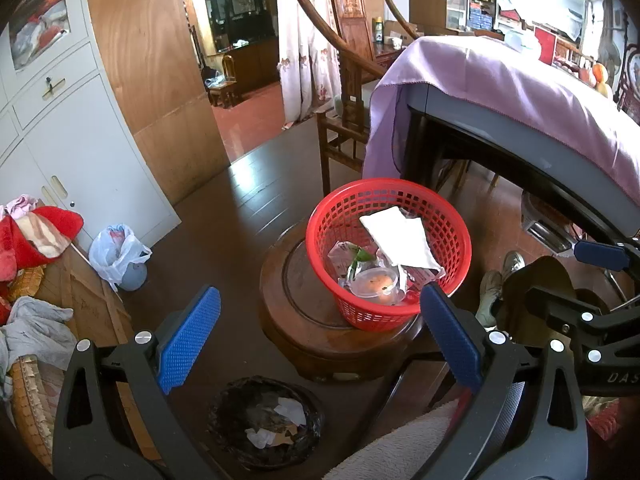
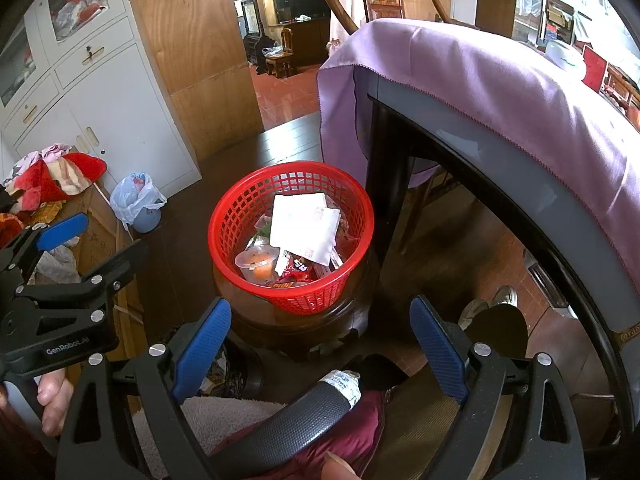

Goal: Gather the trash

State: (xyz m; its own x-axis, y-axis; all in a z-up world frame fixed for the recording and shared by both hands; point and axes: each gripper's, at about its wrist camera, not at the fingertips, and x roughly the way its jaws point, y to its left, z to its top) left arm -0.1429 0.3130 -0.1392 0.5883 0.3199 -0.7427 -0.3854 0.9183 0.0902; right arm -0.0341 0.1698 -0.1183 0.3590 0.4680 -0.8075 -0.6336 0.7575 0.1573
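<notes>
Left gripper (image 1: 320,336): blue pads spread wide apart, nothing between them; held above the floor, aimed toward the basket and the bin below it.
Right gripper (image 2: 322,346): pads likewise wide apart and empty; held back from the basket, centred on it, apparently in readiness to reach in.
Red basket (image 2: 256,216): stands upright on a round wooden stool (image 1: 288,332), just beside the leg of the table (image 2: 500,152); the raised position seems to put its contents within easy reach of both tools.
Trash in basket: a white paper packet (image 2: 304,228) lies on top, leaning against the far wall; under it a clear lidded cup (image 2: 256,264) with something orange inside, and a red snack wrapper (image 2: 298,270).
Black bin (image 1: 266,420): on the floor near the stool's base, lined in black, holding paper scraps; probably the destination for the basket's contents.
Stage: judged early, as the basket is full and neither tool carries anything.
</notes>
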